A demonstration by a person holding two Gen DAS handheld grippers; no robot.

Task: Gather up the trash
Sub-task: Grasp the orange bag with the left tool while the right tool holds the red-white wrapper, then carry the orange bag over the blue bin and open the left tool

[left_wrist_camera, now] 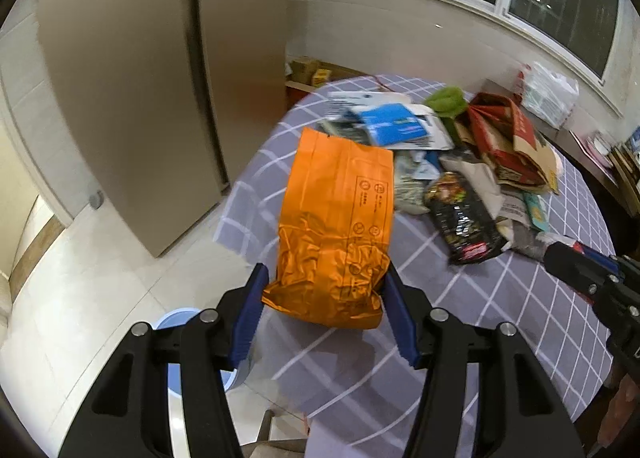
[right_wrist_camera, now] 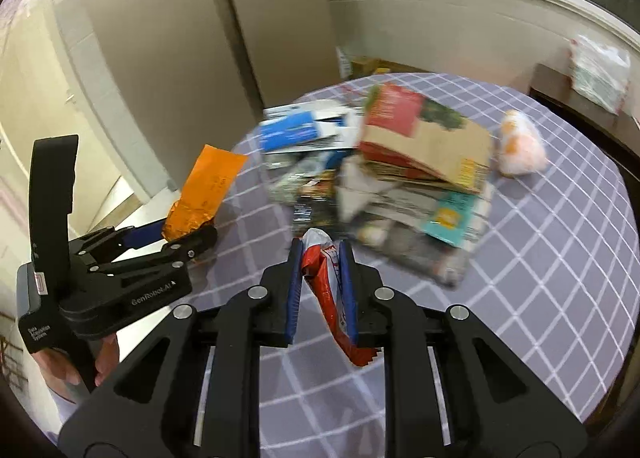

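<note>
While your left gripper (left_wrist_camera: 324, 290) clamps the orange bag (left_wrist_camera: 334, 226) over the table's (left_wrist_camera: 520, 318) left edge, your right gripper (right_wrist_camera: 320, 282) pinches a red-white wrapper (right_wrist_camera: 326, 290), jaws narrow.

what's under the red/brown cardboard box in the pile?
The cardboard box lies on top of the pile: under its near edge show a teal packet, flattened grey printed wrappers and the checked tablecloth. Whatever lies under the box's middle is covered.

Left tool (left_wrist_camera: 326, 290) clamped partway on an orange bag — right tool (right_wrist_camera: 320, 286) pinched nearly shut, both angled downward.
</note>
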